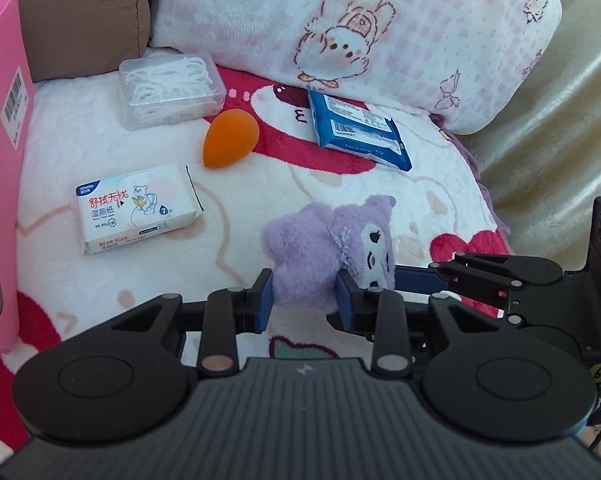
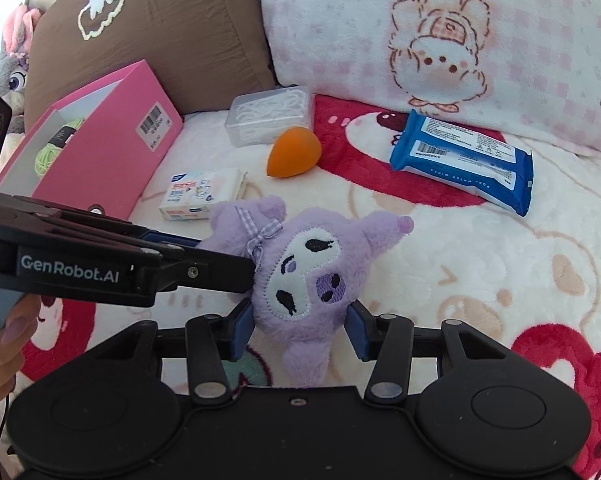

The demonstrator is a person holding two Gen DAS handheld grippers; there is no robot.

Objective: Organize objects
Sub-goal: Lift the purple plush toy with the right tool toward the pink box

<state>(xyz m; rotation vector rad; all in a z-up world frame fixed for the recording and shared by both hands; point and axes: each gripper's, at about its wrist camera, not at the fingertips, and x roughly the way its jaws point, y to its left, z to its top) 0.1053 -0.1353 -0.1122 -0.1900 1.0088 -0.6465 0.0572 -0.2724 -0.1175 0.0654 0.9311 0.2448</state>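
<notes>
Left wrist view: the left tongs (image 1: 305, 294) are clamped on the lilac back of a purple plush toy (image 1: 328, 252), blue pads pressed into the fur on both sides. The toy sits at the near edge of a cream-and-red cartoon blanket (image 1: 228, 240) spread over a bed. The right tongs (image 1: 412, 280) reach in from the right edge, their fingertips hidden behind the toy. Beyond lie a white wet-wipe pack (image 1: 138, 208), an orange makeup sponge (image 1: 230, 140), a clear box of floss picks (image 1: 171, 90) and a blue wipes pack (image 1: 356, 128). A pink file box (image 1: 0, 160) stands at the left edge; a pink bunny-print pillow (image 1: 360, 32) rises behind.

Right wrist view: the right tongs (image 2: 298, 330) grip the plush toy (image 2: 304, 268) at its lower head, pads touching both sides, the embroidered face turned up. The left tongs (image 2: 244, 270) come in from the left and meet the toy beside its gingham bow; a person's hand (image 2: 2, 344) holds their handle. The pink file box (image 2: 96, 136) stands open at the top, green yarn (image 2: 50, 150) inside. A brown cushion (image 2: 160, 28) leans behind it. The sponge (image 2: 294, 152), floss box (image 2: 270, 114) and both wipe packs (image 2: 202, 194) (image 2: 464, 158) lie apart on the blanket (image 2: 480, 280).
</notes>
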